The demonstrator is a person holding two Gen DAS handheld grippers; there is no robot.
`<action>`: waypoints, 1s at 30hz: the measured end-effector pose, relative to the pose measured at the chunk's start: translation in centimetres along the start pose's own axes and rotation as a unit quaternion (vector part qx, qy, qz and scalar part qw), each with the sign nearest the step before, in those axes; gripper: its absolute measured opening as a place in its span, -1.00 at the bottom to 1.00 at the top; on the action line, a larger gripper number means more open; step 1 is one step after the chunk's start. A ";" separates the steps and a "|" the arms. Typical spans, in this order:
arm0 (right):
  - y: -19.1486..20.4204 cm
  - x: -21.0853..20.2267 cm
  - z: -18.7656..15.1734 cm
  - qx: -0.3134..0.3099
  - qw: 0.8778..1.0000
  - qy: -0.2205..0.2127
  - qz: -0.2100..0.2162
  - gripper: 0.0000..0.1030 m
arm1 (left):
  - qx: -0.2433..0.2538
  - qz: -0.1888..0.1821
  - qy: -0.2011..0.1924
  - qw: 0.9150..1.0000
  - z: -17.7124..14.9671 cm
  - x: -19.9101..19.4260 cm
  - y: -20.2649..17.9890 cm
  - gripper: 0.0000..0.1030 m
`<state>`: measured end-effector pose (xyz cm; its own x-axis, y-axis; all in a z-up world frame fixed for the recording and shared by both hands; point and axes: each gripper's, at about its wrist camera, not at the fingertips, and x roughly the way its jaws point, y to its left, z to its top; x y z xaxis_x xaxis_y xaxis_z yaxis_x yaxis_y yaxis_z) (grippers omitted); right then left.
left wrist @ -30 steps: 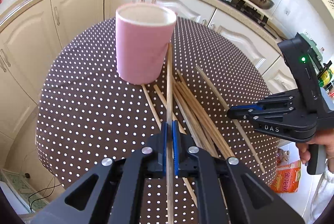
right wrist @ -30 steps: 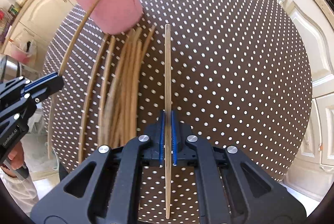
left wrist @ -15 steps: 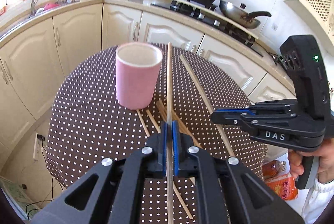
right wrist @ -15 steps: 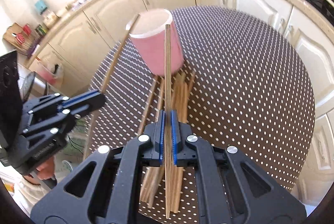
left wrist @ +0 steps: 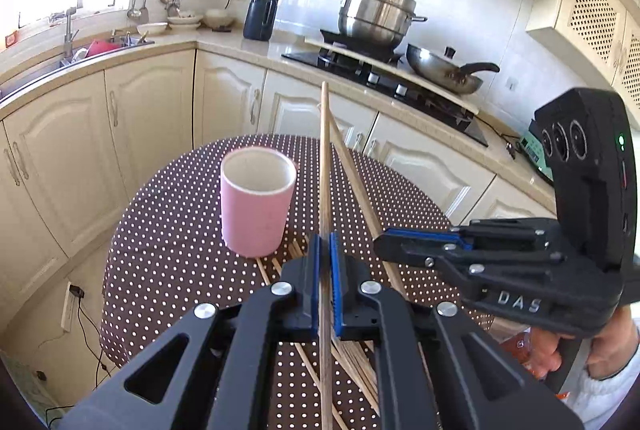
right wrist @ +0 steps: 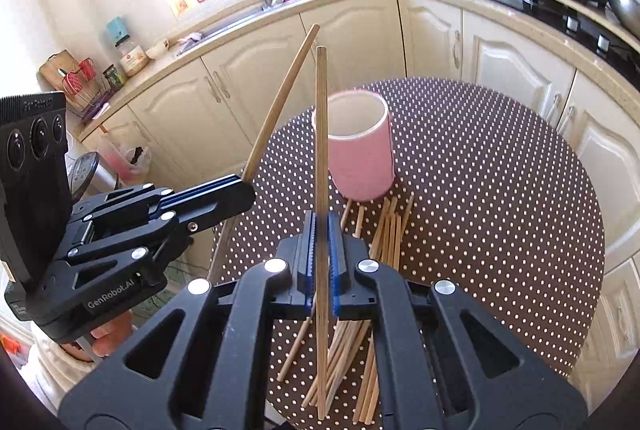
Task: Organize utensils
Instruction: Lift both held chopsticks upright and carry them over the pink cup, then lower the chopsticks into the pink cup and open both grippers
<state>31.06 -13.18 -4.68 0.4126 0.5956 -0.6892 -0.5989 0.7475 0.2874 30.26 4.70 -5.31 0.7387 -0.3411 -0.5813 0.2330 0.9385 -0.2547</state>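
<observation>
Round table [left wrist: 168, 254], brown cloth with small white dots. On it a smooth pink cylindrical cup [left wrist: 256, 207], white inside, upright, empty as far as I can see. Near side of the cup: a loose heap of thin wooden chopsticks [right wrist: 386, 230], pale and matte, lying flat on the cloth, some crossing.

My left gripper [left wrist: 325, 282]: black frame, ribbed blue pads pressed tight on one chopstick [left wrist: 325, 157], which runs forward and up past the cup's right side, clear of the table.

My right gripper [right wrist: 320, 262]: same build, pinching a second chopstick [right wrist: 321, 133], its tip crossing in front of the cup rim.

Cream cabinets beyond.
</observation>
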 end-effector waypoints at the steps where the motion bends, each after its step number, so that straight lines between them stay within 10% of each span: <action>1: 0.2 0.1 0.1 -0.003 1.000 -0.002 0.002 -0.88 | 0.001 0.000 -0.004 1.000 0.2 -0.2 0.0 -0.90; 30: -0.1 0.0 8.6 -0.002 0.983 -0.183 0.001 -0.88 | -0.039 0.014 -0.207 0.977 10.0 0.1 4.5 -0.89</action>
<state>37.04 -10.66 1.02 0.6298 0.6638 -0.4035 -0.6027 0.7452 0.2853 37.73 9.42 1.20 0.9408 -0.2490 -0.2299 0.1716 0.9350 -0.3103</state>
